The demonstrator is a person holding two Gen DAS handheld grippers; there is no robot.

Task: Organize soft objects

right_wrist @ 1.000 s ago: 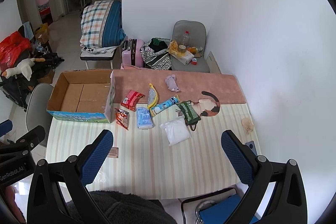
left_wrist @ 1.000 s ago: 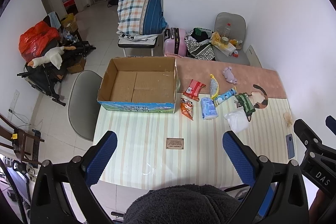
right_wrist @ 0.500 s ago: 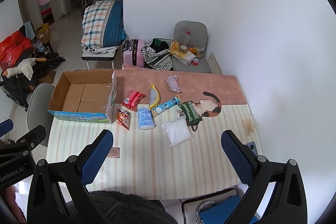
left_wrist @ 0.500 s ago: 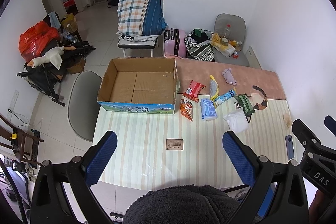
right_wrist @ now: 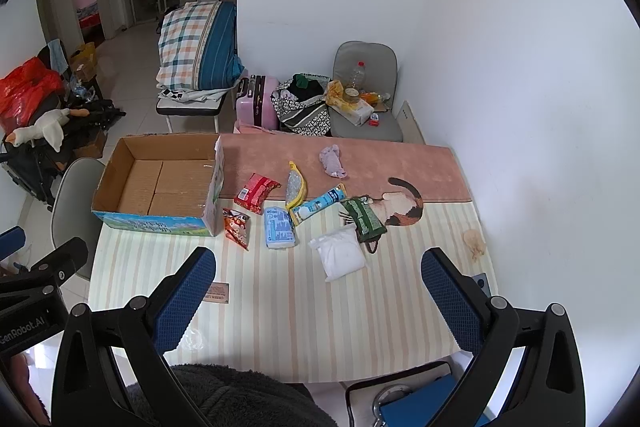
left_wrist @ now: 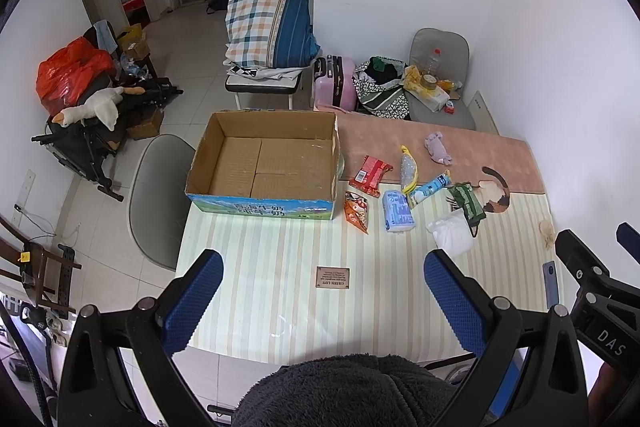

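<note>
An open empty cardboard box (left_wrist: 264,163) (right_wrist: 160,183) stands at the table's far left. Right of it lie soft packets: a red packet (left_wrist: 370,175) (right_wrist: 256,193), an orange snack bag (left_wrist: 356,211) (right_wrist: 237,227), a blue tissue pack (left_wrist: 397,211) (right_wrist: 279,227), a yellow pouch (left_wrist: 408,169) (right_wrist: 295,185), a blue-white tube (left_wrist: 430,187) (right_wrist: 318,205), a green pouch (left_wrist: 466,201) (right_wrist: 364,219), a white bag (left_wrist: 450,237) (right_wrist: 340,257) and a lilac cloth (left_wrist: 438,147) (right_wrist: 333,159). My left gripper (left_wrist: 322,301) and right gripper (right_wrist: 318,301) are open and empty, high above the table's near edge.
A striped cloth covers the table (left_wrist: 260,287) with a pink cat mat (left_wrist: 400,143) at the back. A small brown label (left_wrist: 333,277) and a phone (left_wrist: 551,285) lie near the front. Grey chairs (left_wrist: 156,195) stand left and behind. A white wall is right.
Both grippers have drifted slightly; the views are nearly the same. Nothing on the table has moved.
</note>
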